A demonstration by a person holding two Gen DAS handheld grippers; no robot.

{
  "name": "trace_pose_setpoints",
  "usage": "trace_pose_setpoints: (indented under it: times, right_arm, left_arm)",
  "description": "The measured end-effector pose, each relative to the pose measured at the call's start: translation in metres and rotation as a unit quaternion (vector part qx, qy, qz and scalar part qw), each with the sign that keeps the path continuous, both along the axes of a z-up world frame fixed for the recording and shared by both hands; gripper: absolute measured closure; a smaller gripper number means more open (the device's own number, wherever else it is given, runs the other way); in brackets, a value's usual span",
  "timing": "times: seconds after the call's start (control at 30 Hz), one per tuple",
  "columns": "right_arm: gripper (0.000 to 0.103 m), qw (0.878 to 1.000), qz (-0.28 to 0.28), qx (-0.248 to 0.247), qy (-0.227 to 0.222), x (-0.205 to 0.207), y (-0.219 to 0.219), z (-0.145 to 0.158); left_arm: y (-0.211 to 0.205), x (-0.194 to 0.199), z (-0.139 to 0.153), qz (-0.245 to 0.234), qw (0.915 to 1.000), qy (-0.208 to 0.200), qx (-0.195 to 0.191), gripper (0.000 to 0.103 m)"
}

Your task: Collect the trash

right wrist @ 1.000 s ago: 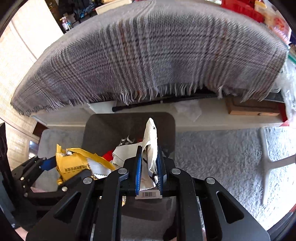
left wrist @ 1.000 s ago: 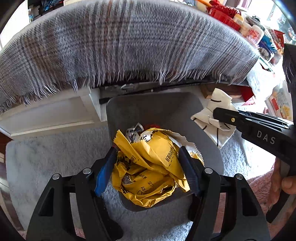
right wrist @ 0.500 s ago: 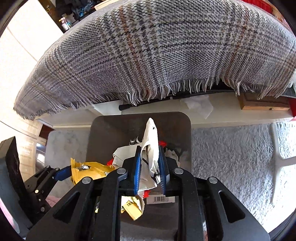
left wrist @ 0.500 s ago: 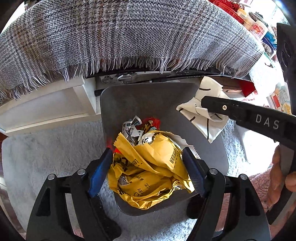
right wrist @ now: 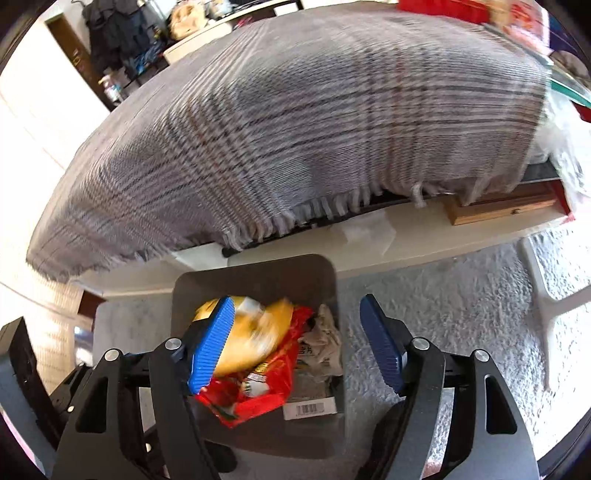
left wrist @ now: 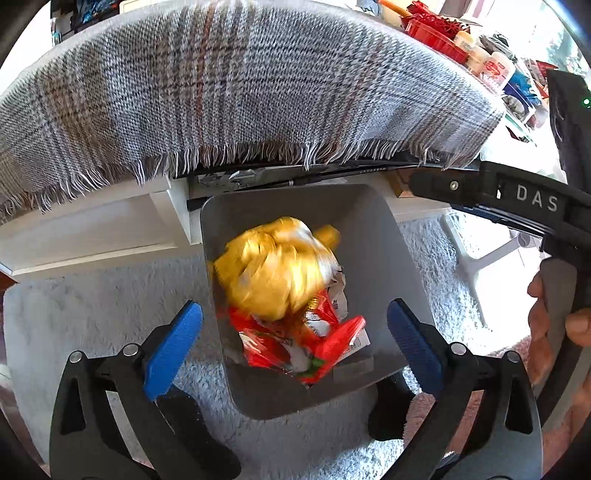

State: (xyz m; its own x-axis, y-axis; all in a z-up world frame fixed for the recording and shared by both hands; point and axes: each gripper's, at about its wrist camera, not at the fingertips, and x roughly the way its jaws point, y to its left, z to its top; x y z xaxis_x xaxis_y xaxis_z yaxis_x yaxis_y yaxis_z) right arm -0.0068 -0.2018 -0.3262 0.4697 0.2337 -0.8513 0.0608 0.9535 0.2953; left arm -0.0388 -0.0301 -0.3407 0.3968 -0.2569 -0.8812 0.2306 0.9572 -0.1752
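Note:
A grey trash bin (left wrist: pixel 295 203) stands on the rug below both grippers. In it a yellow wrapper (left wrist: pixel 273 266), blurred with motion, lies over a red wrapper (left wrist: pixel 299 343). My left gripper (left wrist: pixel 293 349) hangs over the bin's near rim; its jaws are opening wide and grip nothing. The right gripper (left wrist: pixel 498 199) reaches in from the right, held by a hand (left wrist: pixel 550 317). In the right wrist view, the right gripper (right wrist: pixel 295 345) is also opening above the bin (right wrist: pixel 258 277). The white wrapper (right wrist: pixel 325 343) lies loose beside the yellow wrapper (right wrist: pixel 255 339) and the red wrapper (right wrist: pixel 258 391).
A grey plaid blanket (left wrist: pixel 240 85) with a fringe overhangs the table right behind the bin. A white low shelf (left wrist: pixel 92 229) sits under it. A shaggy pale rug (right wrist: pixel 443 295) covers the floor, with a white plastic leg (right wrist: pixel 546 288) to the right. Bottles and a red basket (left wrist: pixel 436 26) crowd the far right.
Both grippers have opened. The yellow wrapper has dropped out of my left jaws into the bin. The white wrapper has left the right jaws and lies in the bin.

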Motion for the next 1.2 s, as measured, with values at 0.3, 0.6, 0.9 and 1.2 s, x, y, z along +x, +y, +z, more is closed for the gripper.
trace_pose_setpoints:
  times: [0.3, 0.6, 0.9, 1.2]
  right_arm:
    - [0.016, 0.999, -0.021, -0.027, -0.027, -0.028, -0.014, 0.028]
    - [0.003, 0.992, -0.033, -0.068, -0.098, -0.065, -0.011, 0.097]
    - [0.003, 0.975, -0.040, -0.122, -0.184, -0.100, 0.004, 0.193]
    - [0.003, 0.955, -0.065, -0.140, -0.255, -0.128, 0.006, 0.280]
  left_arm:
    - [0.014, -0.021, 0.031, 0.016, 0.9993, -0.033, 0.009, 0.008]
    - [0.017, -0.047, 0.102, 0.024, 0.9936, -0.109, 0.017, 0.008]
    - [0.028, -0.070, 0.208, 0.049, 0.9731, -0.224, 0.019, 0.008]
    - [0.043, -0.087, 0.296, 0.071, 0.9513, -0.300, 0.003, 0.008]
